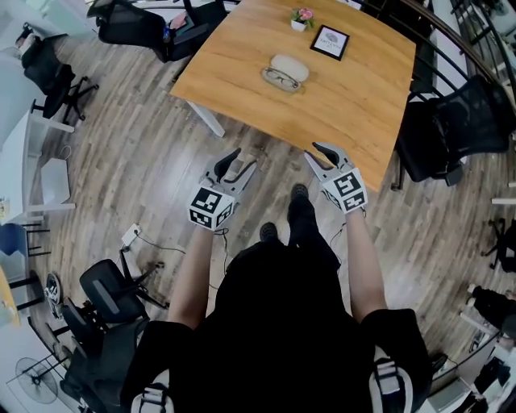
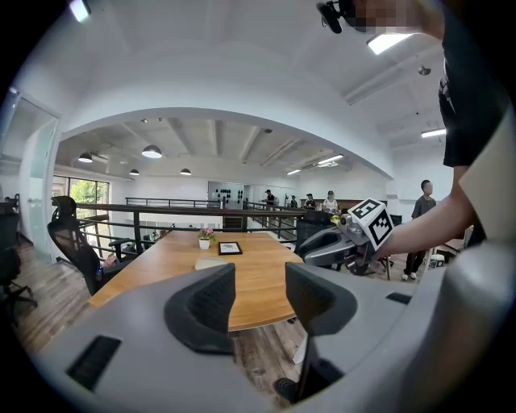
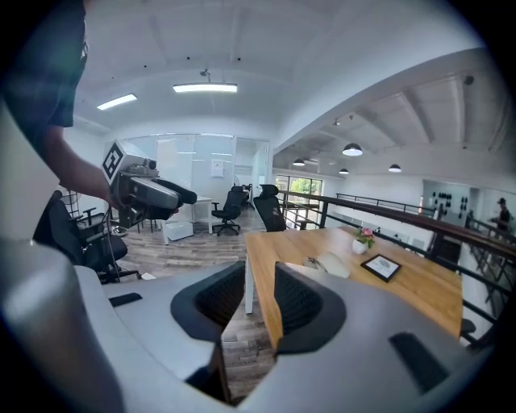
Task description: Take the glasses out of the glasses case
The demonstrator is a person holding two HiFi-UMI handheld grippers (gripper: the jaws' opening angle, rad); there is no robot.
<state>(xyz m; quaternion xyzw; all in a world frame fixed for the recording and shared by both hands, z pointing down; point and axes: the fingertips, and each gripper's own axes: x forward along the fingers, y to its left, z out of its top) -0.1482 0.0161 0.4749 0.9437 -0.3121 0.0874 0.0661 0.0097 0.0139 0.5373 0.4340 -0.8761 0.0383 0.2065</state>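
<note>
An open pale glasses case (image 1: 284, 73) lies on the wooden table (image 1: 355, 105), with dark-rimmed glasses (image 1: 280, 78) resting in its near half. Both grippers hover over the floor short of the table's near edge, well apart from the case. My left gripper (image 1: 239, 164) is open with nothing between its fingers; in its own view (image 2: 258, 294) the case (image 2: 211, 263) shows far off on the table. My right gripper (image 1: 324, 155) is also empty, its jaws a narrow gap apart (image 3: 260, 298), with the case (image 3: 332, 264) ahead to the right.
A small flower pot (image 1: 302, 18) and a black picture frame (image 1: 330, 42) stand beyond the case. Black office chairs (image 1: 451, 129) flank the table, and another chair (image 1: 109, 286) stands at the lower left. A railing (image 2: 161, 211) and several people stand in the distance.
</note>
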